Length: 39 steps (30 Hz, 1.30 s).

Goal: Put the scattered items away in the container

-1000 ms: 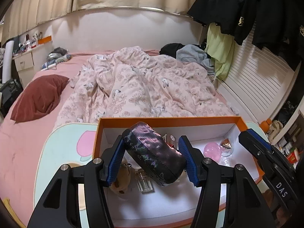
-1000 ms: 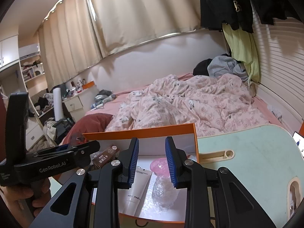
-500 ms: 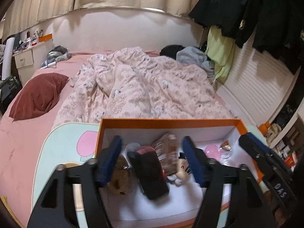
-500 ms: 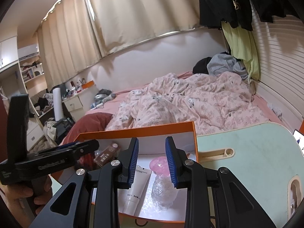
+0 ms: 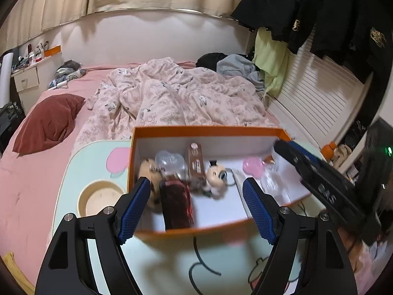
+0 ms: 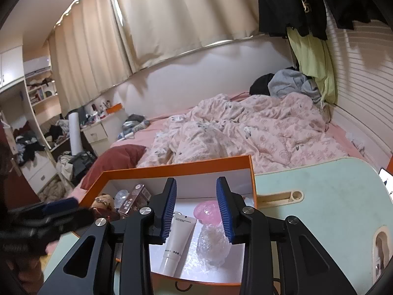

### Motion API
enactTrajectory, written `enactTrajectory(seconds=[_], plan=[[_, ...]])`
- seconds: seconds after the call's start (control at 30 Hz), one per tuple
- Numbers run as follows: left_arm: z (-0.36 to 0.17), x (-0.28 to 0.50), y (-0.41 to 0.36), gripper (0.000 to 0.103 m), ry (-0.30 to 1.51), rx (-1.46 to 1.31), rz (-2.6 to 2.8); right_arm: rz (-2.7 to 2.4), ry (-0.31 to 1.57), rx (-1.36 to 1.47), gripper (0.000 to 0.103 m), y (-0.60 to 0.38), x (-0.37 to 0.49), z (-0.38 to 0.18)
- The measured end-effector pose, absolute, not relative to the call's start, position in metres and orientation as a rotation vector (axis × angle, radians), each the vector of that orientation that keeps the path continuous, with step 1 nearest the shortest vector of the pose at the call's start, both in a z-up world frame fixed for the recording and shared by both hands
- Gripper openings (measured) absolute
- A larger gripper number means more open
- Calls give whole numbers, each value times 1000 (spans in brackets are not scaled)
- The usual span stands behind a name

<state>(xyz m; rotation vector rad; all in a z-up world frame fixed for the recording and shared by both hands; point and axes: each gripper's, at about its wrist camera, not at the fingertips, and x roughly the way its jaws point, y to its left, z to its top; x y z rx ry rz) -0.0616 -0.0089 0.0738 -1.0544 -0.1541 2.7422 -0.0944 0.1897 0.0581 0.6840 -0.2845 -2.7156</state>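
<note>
- Two grippers hang over the orange box (image 5: 206,130), which stands on the pale green desk (image 6: 319,209) at the foot of the bed; neither holds anything.
- The left gripper (image 5: 196,206) has its fingers spread wide and empty, just above the near wall of the box. The dark pouch (image 5: 178,204) lies inside, between them but touching neither.
- The right gripper (image 6: 196,206) has its fingers parted a little around nothing. It sits above the box's right end, where a white tube (image 6: 178,236), a pink ball (image 6: 207,210) and a crumpled clear wrapper (image 6: 213,243) lie.
- Further in are a brown carton (image 5: 195,163), a clear plastic piece (image 5: 170,159), a small plush doll (image 5: 216,175) and a tan plush (image 5: 149,169), all crowded at the left end.
- Judged from this, the step in hand is the release of the pouch: it is in, and the left gripper is free.
- No loose item shows on the visible desk; only a round recess (image 5: 99,198) beside the box.
- The next move calls for lifting the left gripper clear without catching the box wall, then searching outside these views for anything left to collect.
</note>
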Motion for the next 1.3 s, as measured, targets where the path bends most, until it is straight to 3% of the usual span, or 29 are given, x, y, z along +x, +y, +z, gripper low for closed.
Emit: enactTrajectory(seconds=[0.9,1.1,1.3], plan=[[70,-23,-4,77,-117,-986,2799,-2726,-217,702,37,186,-92,57],[72,-9,5,77,-40,-977,2811,-2712,-210,729,40,183,-87,62],[72,-5,7,77,-24,-975,2810,-2758,-130,762,40,178,-79,68]])
